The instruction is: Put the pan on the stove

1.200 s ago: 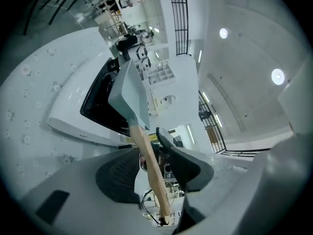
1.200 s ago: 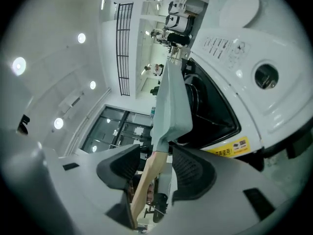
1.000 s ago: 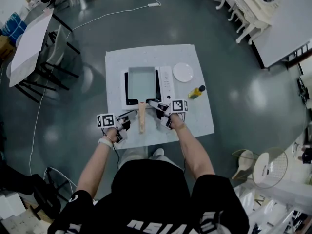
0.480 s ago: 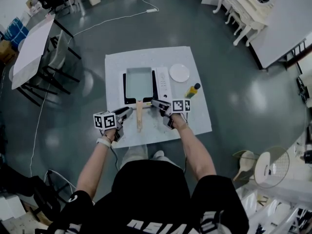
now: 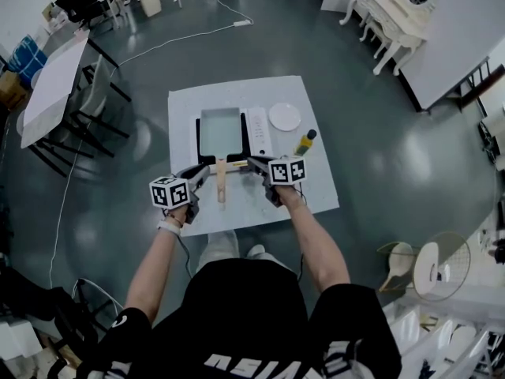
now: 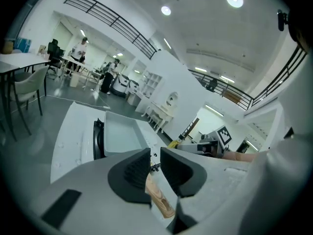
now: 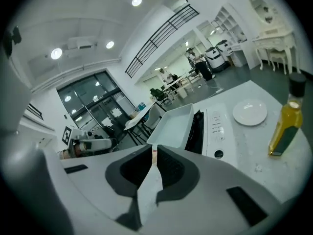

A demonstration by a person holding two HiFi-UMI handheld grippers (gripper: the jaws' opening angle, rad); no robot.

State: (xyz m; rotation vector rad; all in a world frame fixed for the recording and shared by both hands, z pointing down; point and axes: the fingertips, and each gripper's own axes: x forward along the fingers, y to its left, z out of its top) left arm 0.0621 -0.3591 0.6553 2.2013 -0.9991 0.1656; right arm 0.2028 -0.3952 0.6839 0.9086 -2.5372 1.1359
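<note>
Pan (image 5: 220,130): rectangular, shallow, pale grey-white inside, empty, with a straight light wooden handle (image 5: 220,184); it sits on the stove (image 5: 259,130), handle sticking out past the stove's near edge over the bench (image 5: 185,101); stove has a black top, mostly covered by the pan, and a white control strip along its right side; left tool (image 6: 155,156) is beside the handle, jaws just been closing, clear gap remaining, gripping nothing, handle end shows below them, not touched; right tool (image 7: 154,153) is on the handle's other side, jaws just been closing to a thin slit, nothing between; right gripper view hides nearly all the handle behind the jaws; 1 white plate (image 5: 284,117) and 1 oil bottle (image 5: 305,142) stand right of the stove; control markings too small to read.
</note>
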